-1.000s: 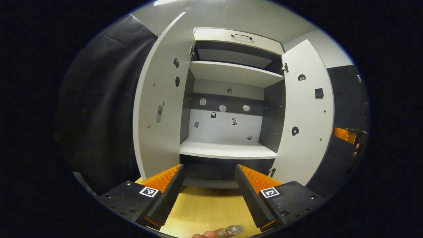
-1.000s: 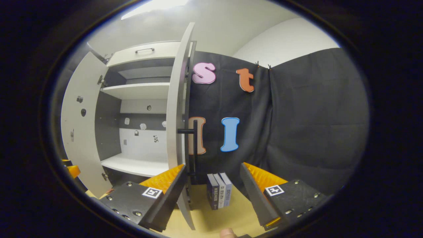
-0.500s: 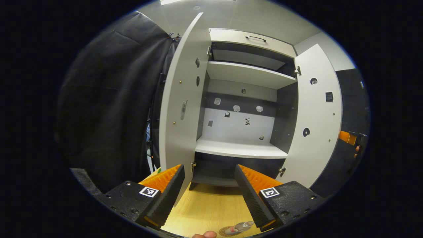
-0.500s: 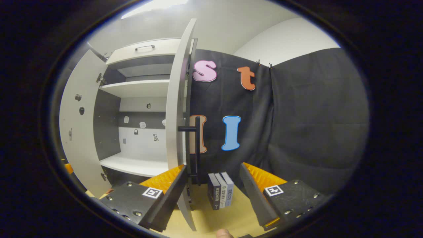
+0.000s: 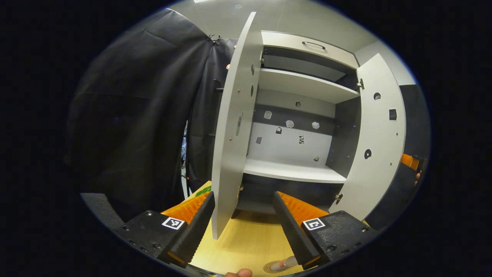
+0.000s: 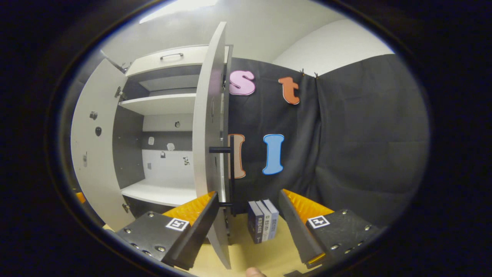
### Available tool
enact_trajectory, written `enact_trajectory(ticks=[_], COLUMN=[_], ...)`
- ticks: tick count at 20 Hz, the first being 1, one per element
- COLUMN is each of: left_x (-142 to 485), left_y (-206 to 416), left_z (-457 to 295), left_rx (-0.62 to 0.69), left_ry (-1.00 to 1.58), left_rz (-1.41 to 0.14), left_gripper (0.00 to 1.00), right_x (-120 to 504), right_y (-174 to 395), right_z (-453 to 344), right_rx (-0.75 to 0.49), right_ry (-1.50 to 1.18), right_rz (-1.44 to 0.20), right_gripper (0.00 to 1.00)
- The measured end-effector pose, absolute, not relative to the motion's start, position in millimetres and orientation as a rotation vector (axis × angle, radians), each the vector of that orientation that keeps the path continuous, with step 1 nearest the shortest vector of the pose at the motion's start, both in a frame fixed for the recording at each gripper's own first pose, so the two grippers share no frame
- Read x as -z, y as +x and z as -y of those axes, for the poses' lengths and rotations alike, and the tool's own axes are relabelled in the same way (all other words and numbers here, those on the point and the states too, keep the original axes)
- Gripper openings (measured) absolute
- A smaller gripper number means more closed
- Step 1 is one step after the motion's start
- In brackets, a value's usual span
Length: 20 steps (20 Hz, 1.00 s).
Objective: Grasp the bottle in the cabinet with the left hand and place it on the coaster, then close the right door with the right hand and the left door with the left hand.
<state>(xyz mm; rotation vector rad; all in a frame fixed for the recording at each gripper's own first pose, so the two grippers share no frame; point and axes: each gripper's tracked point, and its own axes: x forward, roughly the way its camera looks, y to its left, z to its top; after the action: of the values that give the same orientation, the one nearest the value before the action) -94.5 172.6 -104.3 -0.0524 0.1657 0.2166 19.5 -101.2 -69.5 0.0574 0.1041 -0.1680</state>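
Booth hung with black cloth; a pale wooden tabletop [image 5: 246, 238] carries a grey cabinet [image 5: 303, 80] with both doors standing open.

Left gripper view: the left claw [image 5: 243, 223] is released, jaws spread and holding nothing. The left door [image 5: 234, 127] stands nearly edge-on between the jaws. The bottle [image 5: 283, 264] rests on the coaster [image 5: 273, 267] at the lower rim, on the tabletop just in front of the claw. The shelves look bare. The right door [image 5: 380, 146] hangs open beyond.

Right gripper view: the right claw [image 6: 249, 227] is released, jaws apart, nothing between them. The right door [image 6: 209, 146] is seen edge-on, its dark bar handle [image 6: 231, 169] on the outer face. Its lower edge sits just beside the claw's left finger [image 6: 200, 223]; contact cannot be confirmed. Three books [image 6: 263, 226] stand upright past the door.

Assessment: placement appears complete; closing the right door is the step in hand. Recommend pressing the outer face near the free edge, swinging steadily on the hinge arc, and keeping clear of the books.
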Motion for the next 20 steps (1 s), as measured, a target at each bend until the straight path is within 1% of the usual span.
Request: enact_trajectory(ticks=[1, 2, 13, 14, 17, 18, 19, 20], left_x=[105, 105, 103, 107, 107, 107, 107, 108], left_y=[-95, -95, -103, -93, -96, -97, -97, -97], left_z=[-175, -178, -220, -223, -233, -239, -245, -248], left_rx=[-0.221, -0.228, -0.331, -0.341, -0.367, -0.374, -0.380, -0.384], left_ry=[-0.054, -0.057, -0.064, -0.065, -0.068, -0.069, -0.072, -0.076], left_rz=[-0.168, -0.169, -0.153, -0.153, -0.153, -0.153, -0.152, -0.152], left_gripper=[0.92, 0.96, 0.96, 0.96, 0.96, 0.96, 0.96, 0.96], right_x=[68, 67, 69, 67, 65, 66, 66, 67], right_y=[20, 19, 44, 46, 49, 50, 50, 50], right_z=[98, 95, -2, -11, -39, -42, -46, -51], right_rx=[0.152, 0.134, -0.088, -0.114, -0.183, -0.193, -0.200, -0.206], right_ry=[0.063, 0.067, 0.153, 0.167, 0.210, 0.216, 0.219, 0.220], right_rz=[-0.106, -0.108, -0.128, -0.126, -0.127, -0.127, -0.129, -0.131], right_gripper=[0.96, 0.96, 0.96, 0.96, 0.98, 0.93, 0.93, 0.98])
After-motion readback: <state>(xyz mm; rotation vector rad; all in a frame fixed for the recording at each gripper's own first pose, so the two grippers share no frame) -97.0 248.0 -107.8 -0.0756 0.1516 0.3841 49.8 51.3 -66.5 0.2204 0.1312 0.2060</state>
